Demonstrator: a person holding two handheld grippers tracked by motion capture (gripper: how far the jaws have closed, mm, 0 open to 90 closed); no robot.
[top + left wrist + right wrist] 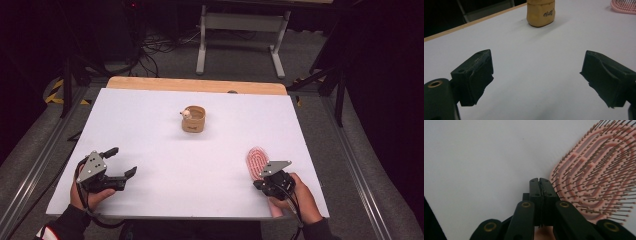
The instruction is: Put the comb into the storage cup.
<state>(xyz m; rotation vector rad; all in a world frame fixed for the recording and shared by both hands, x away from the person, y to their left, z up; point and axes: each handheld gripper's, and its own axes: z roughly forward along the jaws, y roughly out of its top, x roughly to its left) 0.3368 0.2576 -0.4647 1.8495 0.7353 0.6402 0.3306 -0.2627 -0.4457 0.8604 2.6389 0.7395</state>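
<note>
Just beside my right gripper (540,181), whose jaws are pressed together on nothing, lies the brush (596,175), bristles up. Ahead of my left gripper (536,75), jaws wide apart, stands the cup (541,12).

The left gripper (121,161) rested low with fingers (472,77) spread wide; the right gripper (540,185) had its fingers pressed together.
</note>
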